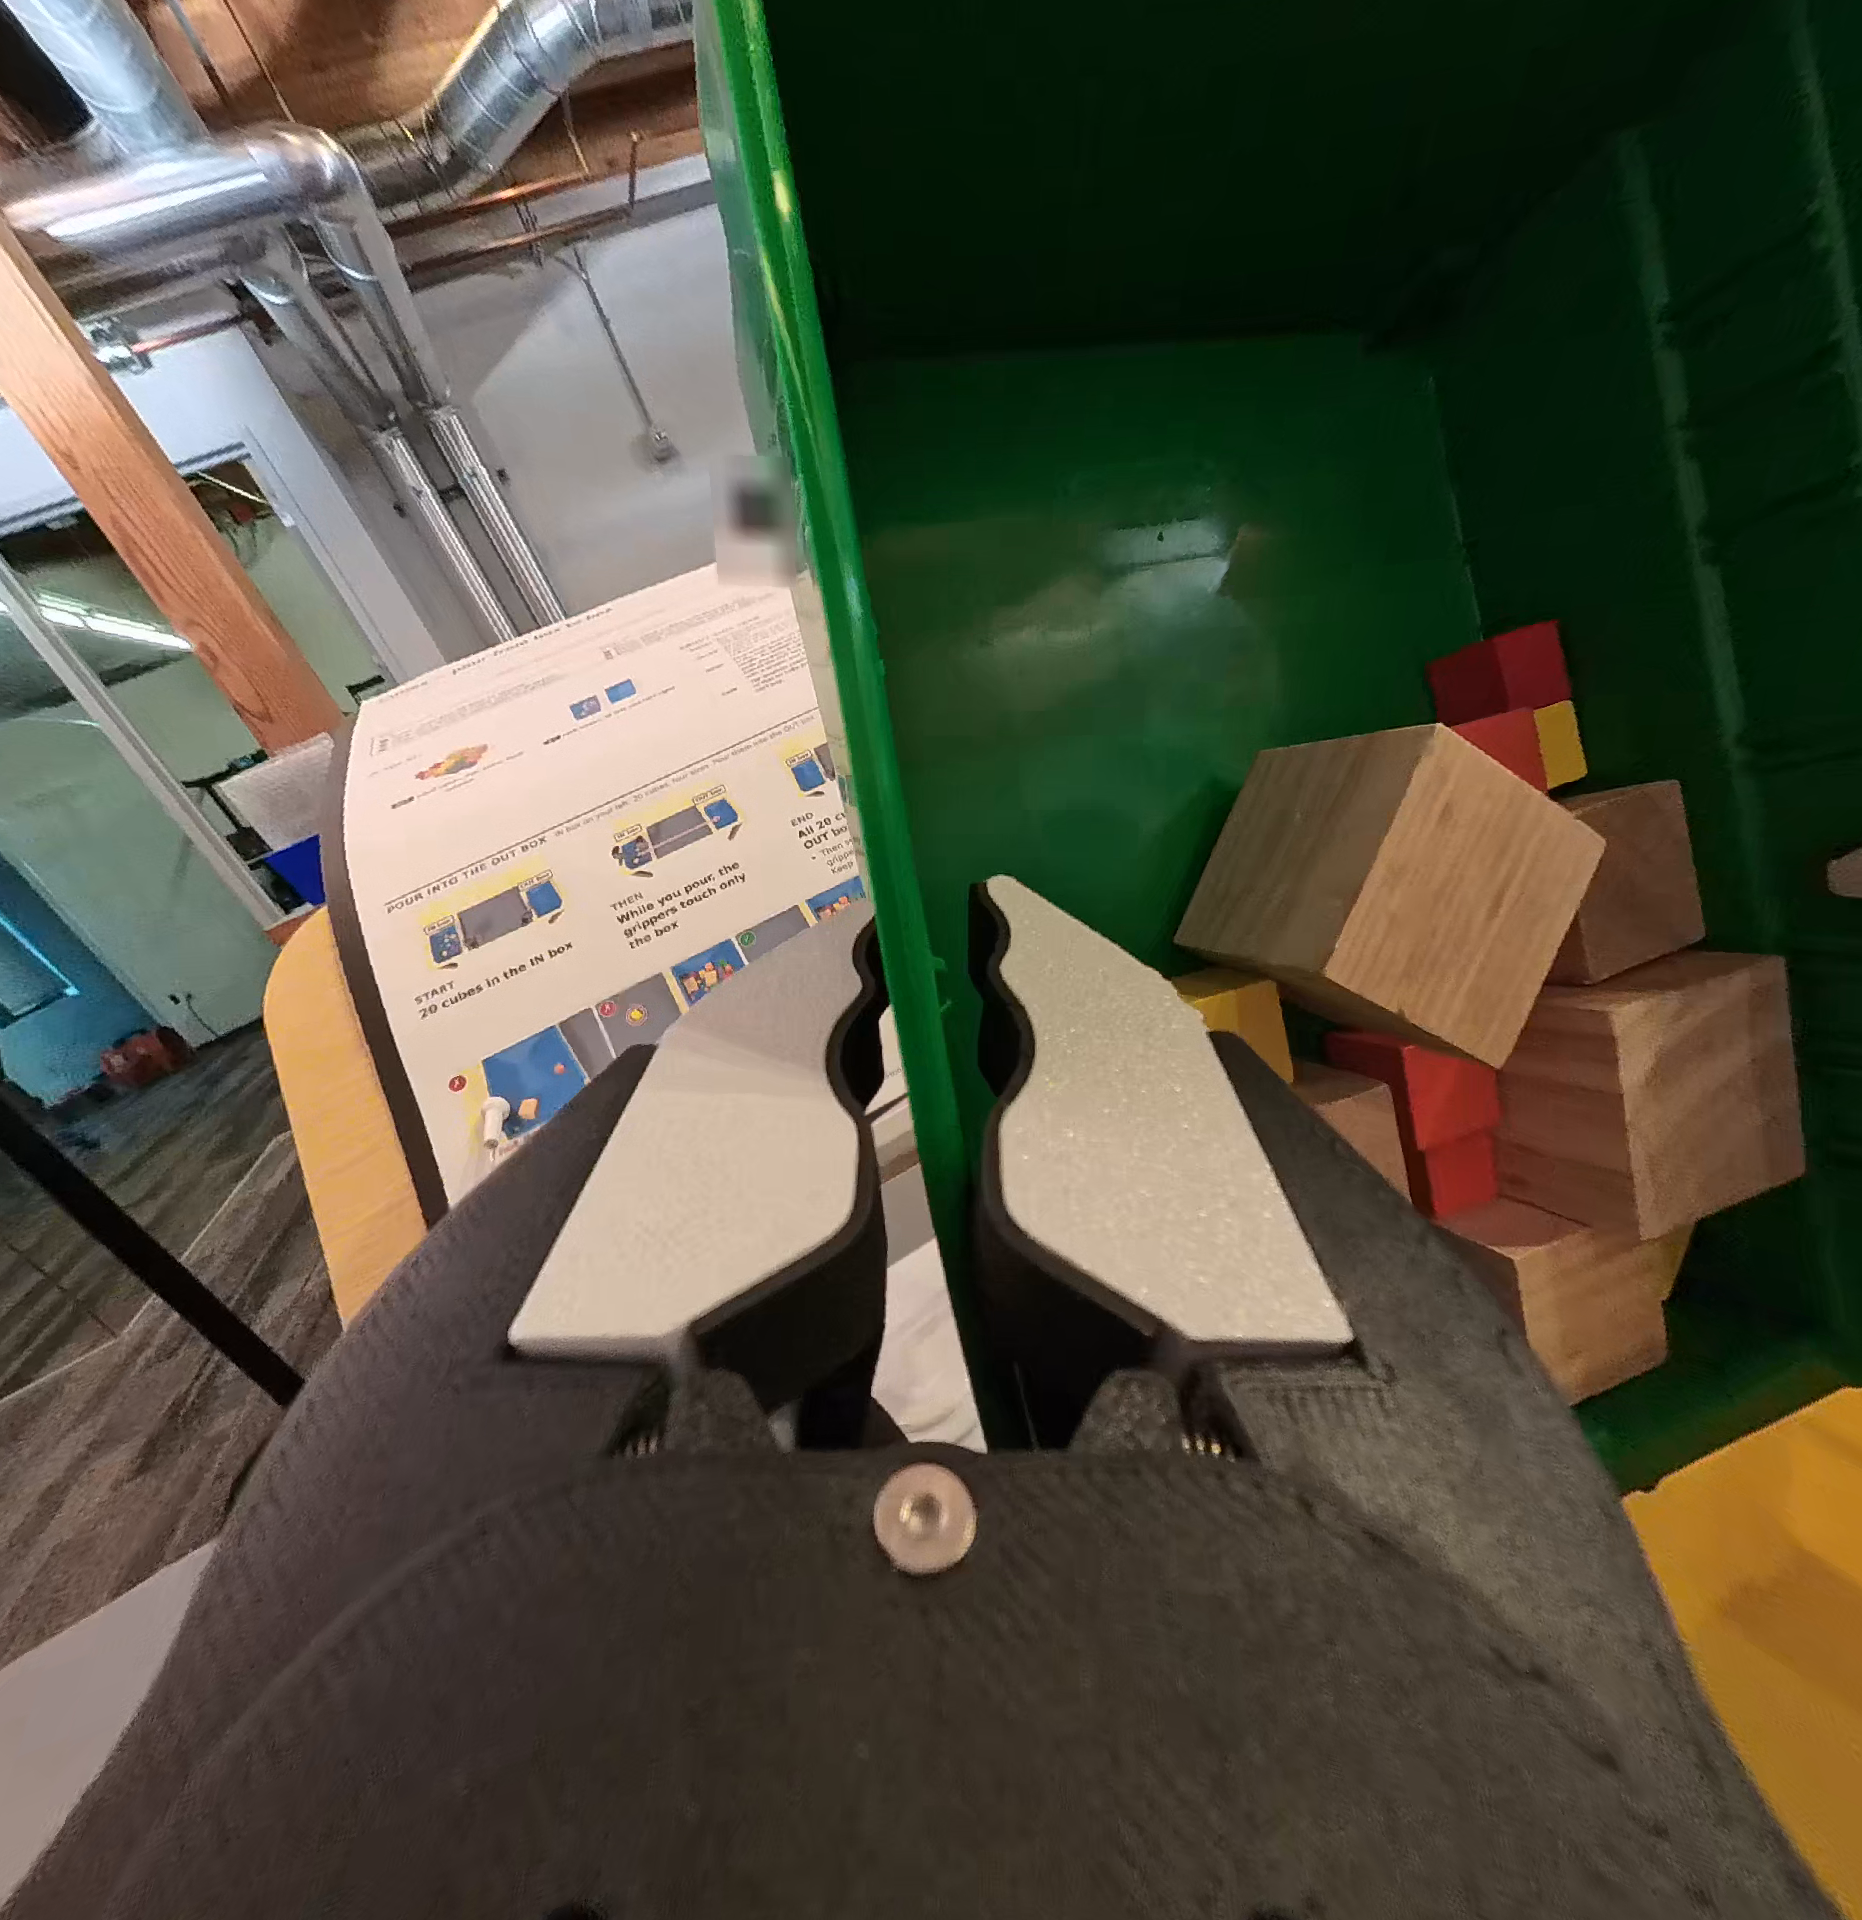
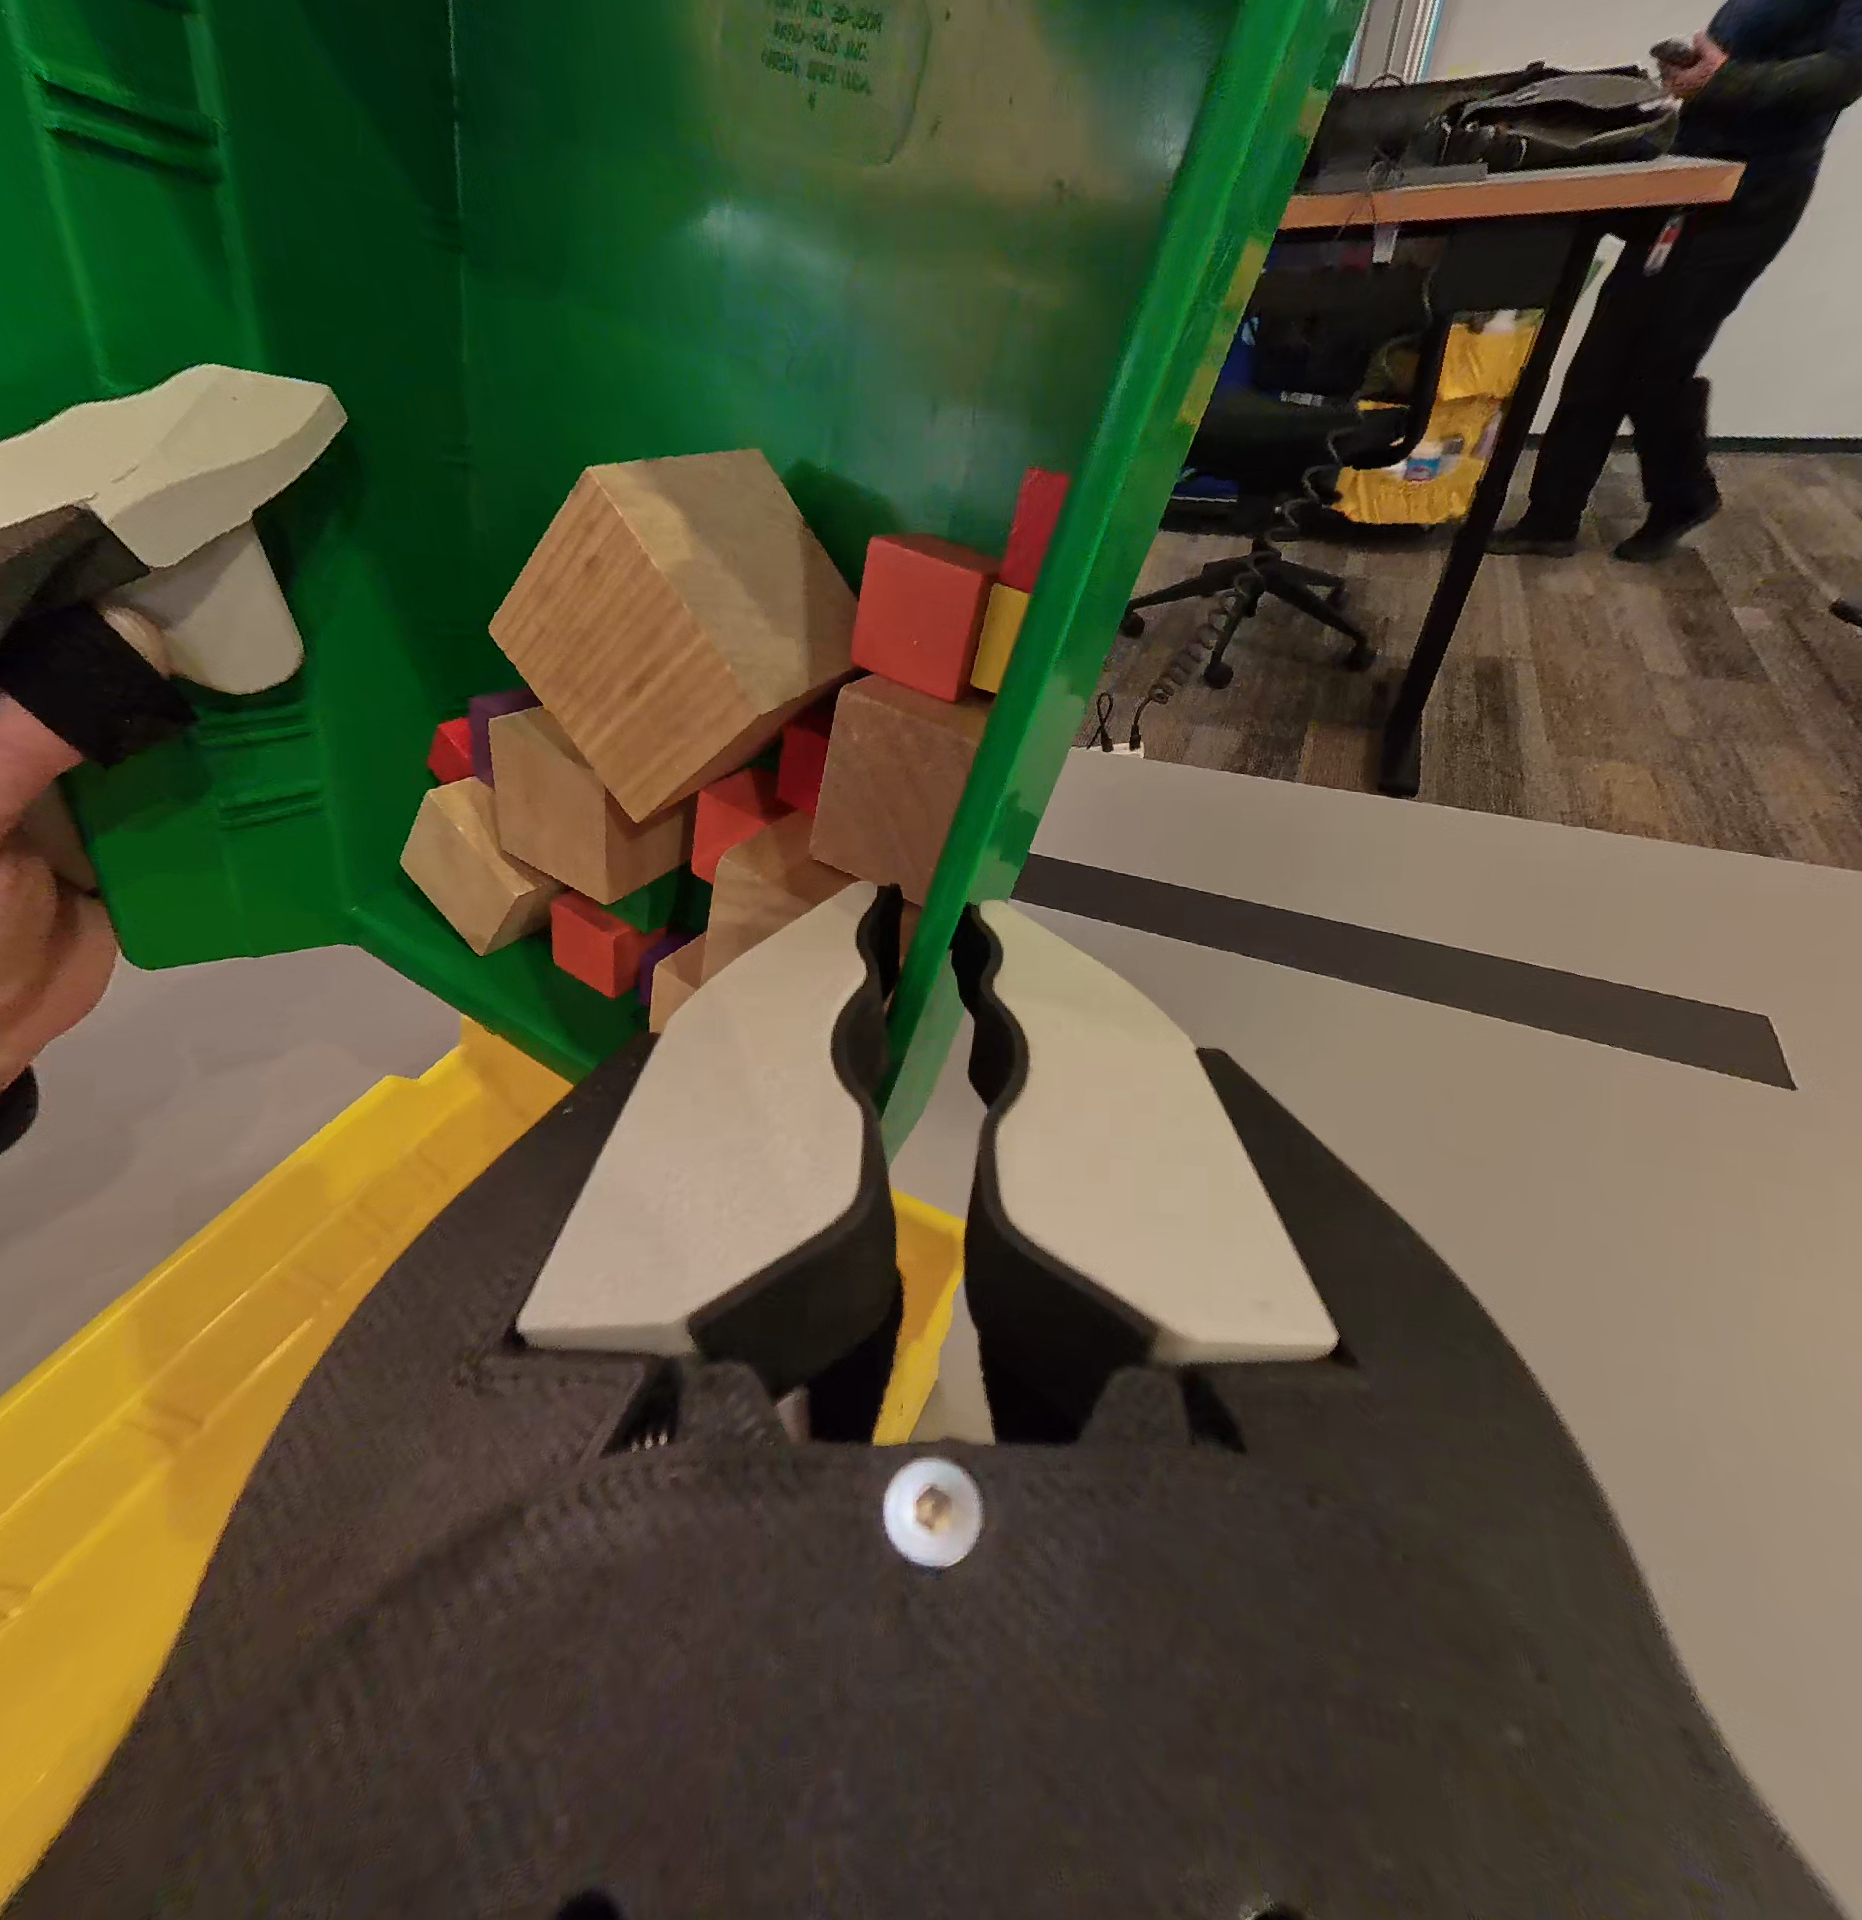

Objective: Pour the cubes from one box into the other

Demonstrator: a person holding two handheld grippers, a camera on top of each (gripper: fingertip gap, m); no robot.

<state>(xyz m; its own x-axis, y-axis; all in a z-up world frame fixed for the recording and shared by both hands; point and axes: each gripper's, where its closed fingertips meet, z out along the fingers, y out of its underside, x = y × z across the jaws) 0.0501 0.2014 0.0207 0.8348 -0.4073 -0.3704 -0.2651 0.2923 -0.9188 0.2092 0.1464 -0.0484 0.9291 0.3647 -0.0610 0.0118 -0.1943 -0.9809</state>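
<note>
Both the left gripper [image 1: 925,914] and right gripper [image 2: 922,920] clenched opposite walls of the tilted green box [image 2: 615,312]; wooden and coloured cubes [image 2: 678,623] piled at its lower end above the yellow box [image 2: 127,1475].

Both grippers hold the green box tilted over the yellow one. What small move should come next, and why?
Probably tip the green box a little further toward the yellow box. The left gripper and right gripper each clamp a side wall, and the cubes lie piled in the low corner at the green box's lip, none visibly in the yellow box yet.
</note>
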